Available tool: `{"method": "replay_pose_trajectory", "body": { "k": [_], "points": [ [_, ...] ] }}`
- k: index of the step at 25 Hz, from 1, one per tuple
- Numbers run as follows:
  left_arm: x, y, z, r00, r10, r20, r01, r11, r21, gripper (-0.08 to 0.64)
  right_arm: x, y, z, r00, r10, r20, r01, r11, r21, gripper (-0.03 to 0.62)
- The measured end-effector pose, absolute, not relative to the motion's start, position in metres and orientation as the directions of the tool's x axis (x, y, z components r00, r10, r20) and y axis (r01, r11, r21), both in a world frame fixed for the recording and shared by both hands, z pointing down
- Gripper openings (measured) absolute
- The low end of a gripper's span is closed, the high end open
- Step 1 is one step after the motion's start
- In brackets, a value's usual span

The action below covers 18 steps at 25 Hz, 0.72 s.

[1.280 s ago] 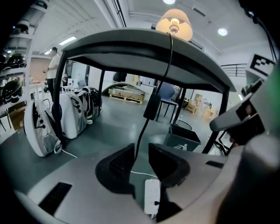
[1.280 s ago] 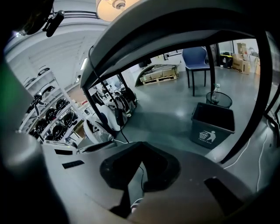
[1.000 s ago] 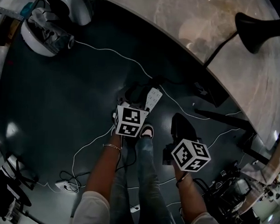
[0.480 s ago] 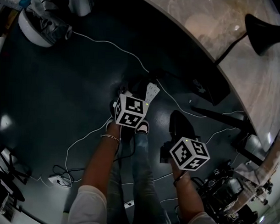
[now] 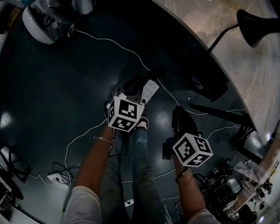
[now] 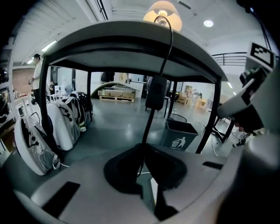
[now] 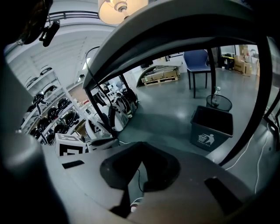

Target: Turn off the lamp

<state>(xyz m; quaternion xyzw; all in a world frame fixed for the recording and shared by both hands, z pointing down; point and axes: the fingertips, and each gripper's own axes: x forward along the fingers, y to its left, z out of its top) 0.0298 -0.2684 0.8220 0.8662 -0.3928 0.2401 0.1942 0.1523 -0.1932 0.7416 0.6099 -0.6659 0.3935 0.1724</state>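
The lamp's shade (image 6: 162,13) glows above the round table (image 6: 131,48); in the head view its black base (image 5: 257,24) stands on the tabletop. A black cord with an inline box (image 6: 156,92) hangs from the table edge. It runs down into the tips of my left gripper (image 6: 142,146), whose jaws have just been closing and now pinch the cord. From above, the left gripper (image 5: 130,88) is beside a white power strip (image 5: 150,91) on the floor. My right gripper (image 7: 139,151) (image 5: 180,117) is shut with nothing in it, lower right.
A grey waste bin (image 6: 179,135) stands under the table beyond the cord. White bags (image 6: 61,127) lean at the left, and a person (image 6: 37,74) stands far behind. White cables (image 5: 110,44) trail over the dark floor. The person's legs and shoes (image 5: 142,125) are below the grippers.
The left gripper has moved a little up the picture toward the power strip. The right gripper has stayed where it was.
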Motion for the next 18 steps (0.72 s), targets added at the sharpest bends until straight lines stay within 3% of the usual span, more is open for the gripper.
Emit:
{"method": "replay_pose_trajectory", "body": {
  "k": [18],
  "points": [
    [-0.008,-0.19,0.642,0.563,-0.666,0.489,-0.814,-0.549,0.19,0.026,0.086,-0.179,0.57,-0.463,-0.724,0.512,-0.86,0.227,-0.457,0.002]
  ]
}}
